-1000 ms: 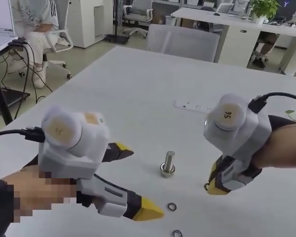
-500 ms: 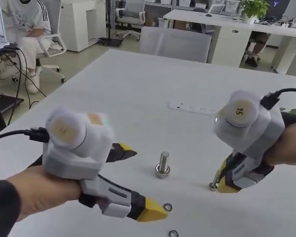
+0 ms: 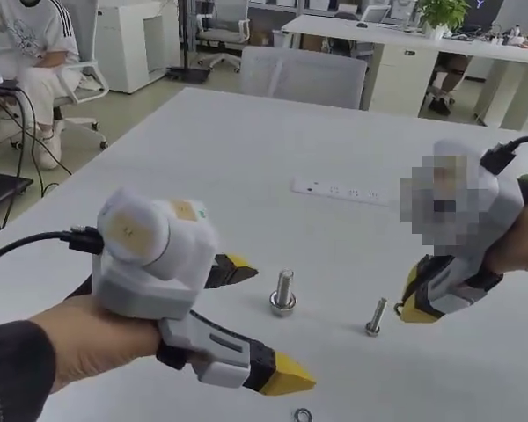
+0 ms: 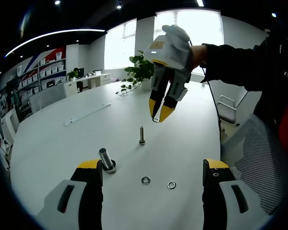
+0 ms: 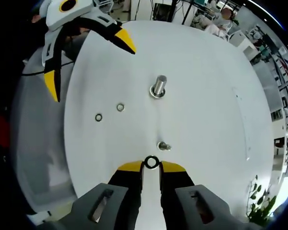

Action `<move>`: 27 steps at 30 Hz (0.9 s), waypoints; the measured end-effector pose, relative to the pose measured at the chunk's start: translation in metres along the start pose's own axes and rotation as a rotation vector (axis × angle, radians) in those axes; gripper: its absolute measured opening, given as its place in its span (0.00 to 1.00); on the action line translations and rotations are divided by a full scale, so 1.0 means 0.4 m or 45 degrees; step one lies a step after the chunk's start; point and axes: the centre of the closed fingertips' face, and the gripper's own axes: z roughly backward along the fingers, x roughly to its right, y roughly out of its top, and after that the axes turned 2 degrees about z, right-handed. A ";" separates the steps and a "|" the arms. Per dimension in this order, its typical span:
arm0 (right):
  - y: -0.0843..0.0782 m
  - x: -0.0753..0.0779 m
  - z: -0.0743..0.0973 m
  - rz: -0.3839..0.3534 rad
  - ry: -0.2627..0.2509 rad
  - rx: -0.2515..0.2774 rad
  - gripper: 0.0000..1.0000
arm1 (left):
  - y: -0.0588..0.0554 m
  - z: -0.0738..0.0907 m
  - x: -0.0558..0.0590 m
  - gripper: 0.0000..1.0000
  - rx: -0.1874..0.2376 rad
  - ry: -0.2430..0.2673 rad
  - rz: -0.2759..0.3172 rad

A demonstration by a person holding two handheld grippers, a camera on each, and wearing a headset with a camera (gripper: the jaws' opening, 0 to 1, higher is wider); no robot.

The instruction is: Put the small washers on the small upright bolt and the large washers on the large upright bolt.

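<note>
Nearest: two loose washers (image 4: 146, 180) flat on white table (image 3: 246, 158), close together. Left gripper (image 3: 266, 323) low over table, jaws spread wide, nothing between. Beyond: large bolt (image 3: 282, 293) upright; small bolt (image 3: 374, 316) upright to its right, apart. Right gripper (image 3: 414, 309) raised near small bolt, tips pinching washer (image 5: 146, 163). Farther: power strip (image 3: 339, 189).

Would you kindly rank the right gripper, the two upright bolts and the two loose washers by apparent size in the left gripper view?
1. right gripper
2. large bolt, though it is nearer the camera
3. small bolt
4. loose washer and second loose washer: alike, unranked
</note>
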 end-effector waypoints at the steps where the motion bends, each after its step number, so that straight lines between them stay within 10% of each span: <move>1: -0.001 0.002 0.001 -0.001 -0.001 0.000 0.14 | -0.001 -0.003 0.003 0.86 -0.002 -0.005 0.001; 27: 0.026 0.074 -0.041 0.007 0.024 0.013 0.14 | -0.020 -0.020 -0.008 0.86 -0.007 -0.018 0.039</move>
